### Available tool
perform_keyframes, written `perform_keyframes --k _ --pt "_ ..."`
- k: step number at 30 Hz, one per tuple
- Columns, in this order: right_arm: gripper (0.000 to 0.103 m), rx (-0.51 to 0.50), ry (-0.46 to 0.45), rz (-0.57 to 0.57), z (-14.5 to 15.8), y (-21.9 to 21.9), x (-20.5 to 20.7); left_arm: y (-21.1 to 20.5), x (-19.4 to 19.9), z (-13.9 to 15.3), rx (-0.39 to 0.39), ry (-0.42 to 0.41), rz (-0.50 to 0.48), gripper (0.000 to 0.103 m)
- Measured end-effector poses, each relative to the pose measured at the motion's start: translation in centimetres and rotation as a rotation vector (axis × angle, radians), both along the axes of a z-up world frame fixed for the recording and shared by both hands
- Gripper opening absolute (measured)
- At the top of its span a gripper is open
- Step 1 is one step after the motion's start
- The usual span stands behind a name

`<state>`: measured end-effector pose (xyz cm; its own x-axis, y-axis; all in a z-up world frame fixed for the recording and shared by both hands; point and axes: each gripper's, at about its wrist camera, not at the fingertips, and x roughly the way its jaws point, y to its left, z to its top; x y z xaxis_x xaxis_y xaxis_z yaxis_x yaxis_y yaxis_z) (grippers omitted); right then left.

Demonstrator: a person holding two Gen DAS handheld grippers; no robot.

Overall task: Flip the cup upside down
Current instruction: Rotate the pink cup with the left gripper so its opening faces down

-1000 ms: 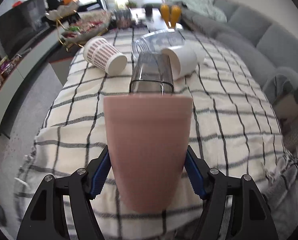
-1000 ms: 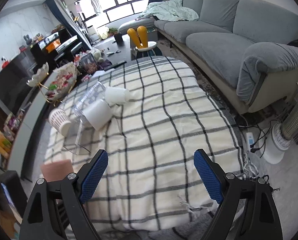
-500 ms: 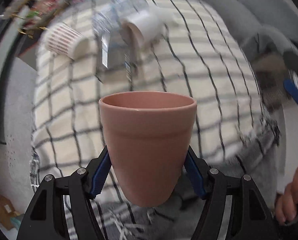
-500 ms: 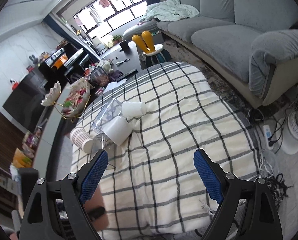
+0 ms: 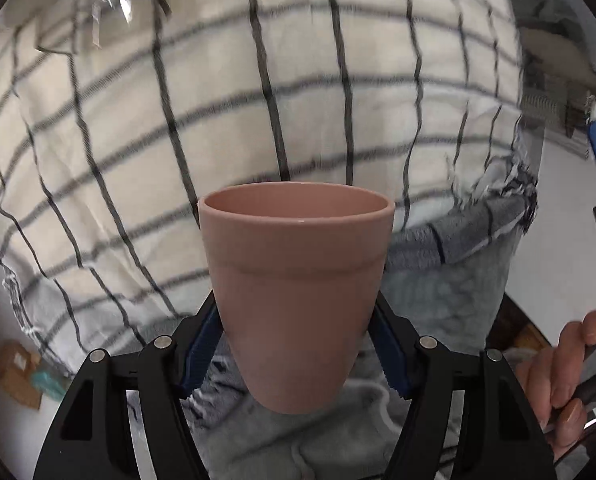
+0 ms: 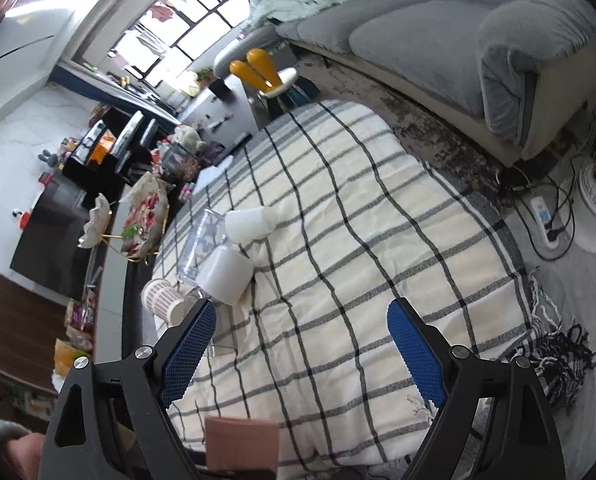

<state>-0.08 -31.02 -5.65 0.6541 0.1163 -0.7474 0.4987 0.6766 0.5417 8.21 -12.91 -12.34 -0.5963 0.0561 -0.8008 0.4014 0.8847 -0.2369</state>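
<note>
**Pink cup held above the table's near edge**

Checked cloth (image 6: pixel 338 240) covers the table, its fringed edge at 4 o'clock in the right wrist view, with bare cloth from centre to 3 o'clock. At 9 o'clock lie four cups: two white cups (image 6: pixel 229 276), one striped cup (image 6: pixel 162 300), and one clear cup (image 6: pixel 197 248). The left gripper (image 5: pixel 295 344) is clamped on the pink cup (image 5: pixel 295 292), mouth up in its camera. The right gripper (image 6: pixel 302 344) stands apart, holding nothing.

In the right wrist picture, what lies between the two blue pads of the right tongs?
Only bare checked blanket: the right tongs are open and hold nothing. The pink cup sits lower, held by the left tongs.
</note>
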Motion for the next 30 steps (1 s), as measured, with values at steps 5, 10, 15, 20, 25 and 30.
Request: perform_keyframes --k 5,10,15,20,25,30 --pt "0.088 0.067 0.036 -0.020 -1.2 -1.4 2.0 -0.5 1.4 -0.8 0.063 0.101 -0.021 0.069" --pt "0.088 0.096 0.051 -0.029 -1.8 -2.8 4.2 -1.0 3.6 -1.8 0.121 0.152 -0.014 0.069" --pt "0.088 0.160 0.068 -0.051 -3.2 -4.5 6.0 -2.5 4.9 -2.9 0.172 0.211 -0.049 0.069" --pt "0.088 0.204 0.067 -0.076 -4.1 -6.1 7.2 -3.6 6.4 -4.1 0.257 0.250 -0.072 0.069" --pt "0.088 0.225 0.056 -0.110 -4.9 -8.1 7.8 -6.0 6.6 -5.3 0.306 0.297 -0.119 0.069" --pt "0.088 0.291 0.067 -0.137 -7.0 -9.8 8.0 -8.0 6.6 -6.6 0.377 0.338 -0.213 0.069"
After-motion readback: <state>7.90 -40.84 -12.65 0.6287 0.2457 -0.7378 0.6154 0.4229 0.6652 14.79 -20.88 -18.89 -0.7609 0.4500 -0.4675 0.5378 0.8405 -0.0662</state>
